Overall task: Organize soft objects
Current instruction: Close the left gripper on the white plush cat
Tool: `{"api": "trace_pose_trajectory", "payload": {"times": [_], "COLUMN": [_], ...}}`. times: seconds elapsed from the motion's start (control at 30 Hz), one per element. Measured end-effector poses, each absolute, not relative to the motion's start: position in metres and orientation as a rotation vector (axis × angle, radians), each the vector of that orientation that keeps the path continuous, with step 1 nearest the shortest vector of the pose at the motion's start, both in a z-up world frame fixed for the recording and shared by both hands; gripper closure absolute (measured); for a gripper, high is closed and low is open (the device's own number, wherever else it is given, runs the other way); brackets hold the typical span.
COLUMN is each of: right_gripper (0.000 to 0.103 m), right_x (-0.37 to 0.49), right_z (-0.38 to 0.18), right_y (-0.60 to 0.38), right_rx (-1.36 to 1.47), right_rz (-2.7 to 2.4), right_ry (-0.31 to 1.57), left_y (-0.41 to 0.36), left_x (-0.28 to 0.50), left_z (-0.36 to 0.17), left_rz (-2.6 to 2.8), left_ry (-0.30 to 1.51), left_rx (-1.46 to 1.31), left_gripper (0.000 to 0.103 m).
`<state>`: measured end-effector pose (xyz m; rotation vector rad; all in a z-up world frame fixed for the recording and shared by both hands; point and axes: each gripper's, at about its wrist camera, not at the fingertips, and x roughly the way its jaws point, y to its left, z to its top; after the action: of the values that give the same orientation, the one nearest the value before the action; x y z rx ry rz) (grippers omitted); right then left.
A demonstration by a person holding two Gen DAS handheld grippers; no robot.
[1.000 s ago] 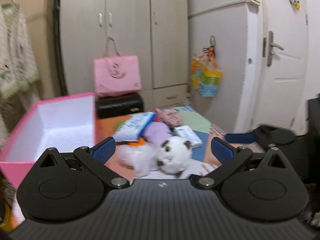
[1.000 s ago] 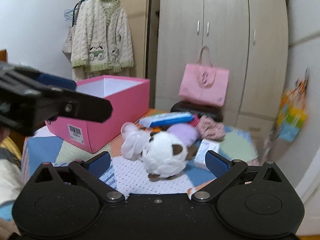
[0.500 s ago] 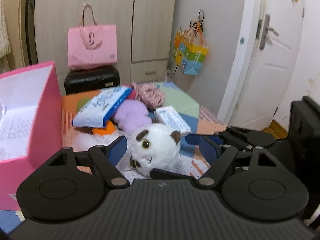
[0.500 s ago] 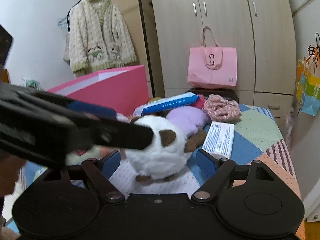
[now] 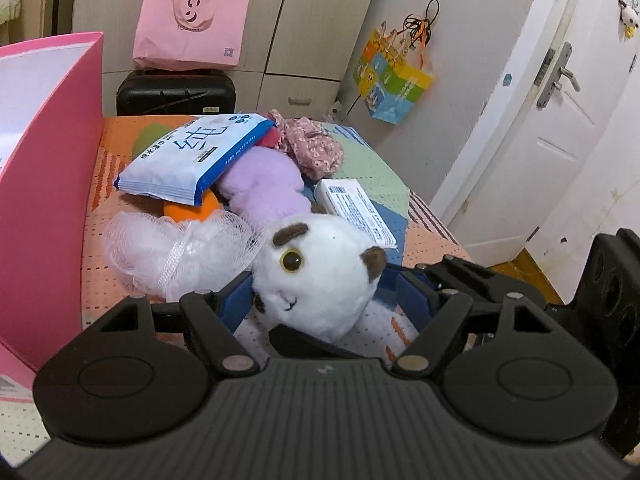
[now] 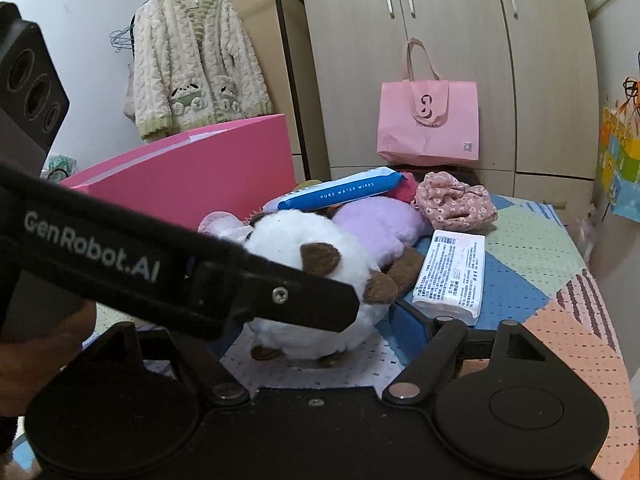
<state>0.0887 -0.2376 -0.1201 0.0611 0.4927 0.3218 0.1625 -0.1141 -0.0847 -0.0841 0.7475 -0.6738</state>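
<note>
Left wrist view, left to right from the left tool. Far to its left: pink box, open side up. Ahead-left: white mesh bath pouf, touching the plush. Beyond the pouf: blue-white wipes pack lying over a lilac plush; a floral cloth bundle behind it.

Between the left tool's fingers: white plush toy with brown ears. The left blue pad touches the plush's side; the right pad stands just off it. Jaws at a middling gap; whether they grip cannot be told.

Ahead-right: white tissue pack on the patchwork tabletop.

Right wrist view: the right tool straddles the same plush from the other side. Its jaws have just been closing, plush between them. Its left finger is hidden behind the left tool's arm, so the grip cannot be told.
</note>
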Motion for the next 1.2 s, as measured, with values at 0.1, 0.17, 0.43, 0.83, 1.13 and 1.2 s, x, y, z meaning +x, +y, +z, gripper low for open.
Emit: {"api": "trace_pose_trajectory", "payload": {"times": [0.1,0.17,0.43,0.83,1.13,1.2], "right_gripper": [0.025,0.026,0.031,0.033,0.032,0.032], "right_x": [0.089,0.087,0.071,0.044,0.018,0.013], "right_z": [-0.121,-0.122,-0.117,-0.103,-0.087,-0.084], "right_y": [-0.238,-0.237,-0.23,-0.223,-0.21,-0.207], "right_rx": [0.073,0.07,0.053,0.039,0.032,0.027], "right_rz": [0.319,0.31,0.248,0.213,0.181,0.17], "right_ry": [0.485,0.477,0.454,0.453,0.516,0.52], "left_y": [-0.117,-0.119,-0.124,-0.124,-0.108,-0.106], "left_x": [0.159,0.157,0.145,0.116,0.096,0.091], "left_z": [-0.085,-0.084,-0.078,-0.069,-0.061,-0.058], "left_rz": [-0.65,-0.633,-0.627,-0.625,-0.646,-0.653], "left_ry": [0.741,0.735,0.726,0.746,0.818,0.816], "left_rx": [-0.06,-0.038,-0.035,-0.002,-0.076,-0.074], "left_gripper": [0.032,0.036,0.036,0.038,0.04,0.041]}}
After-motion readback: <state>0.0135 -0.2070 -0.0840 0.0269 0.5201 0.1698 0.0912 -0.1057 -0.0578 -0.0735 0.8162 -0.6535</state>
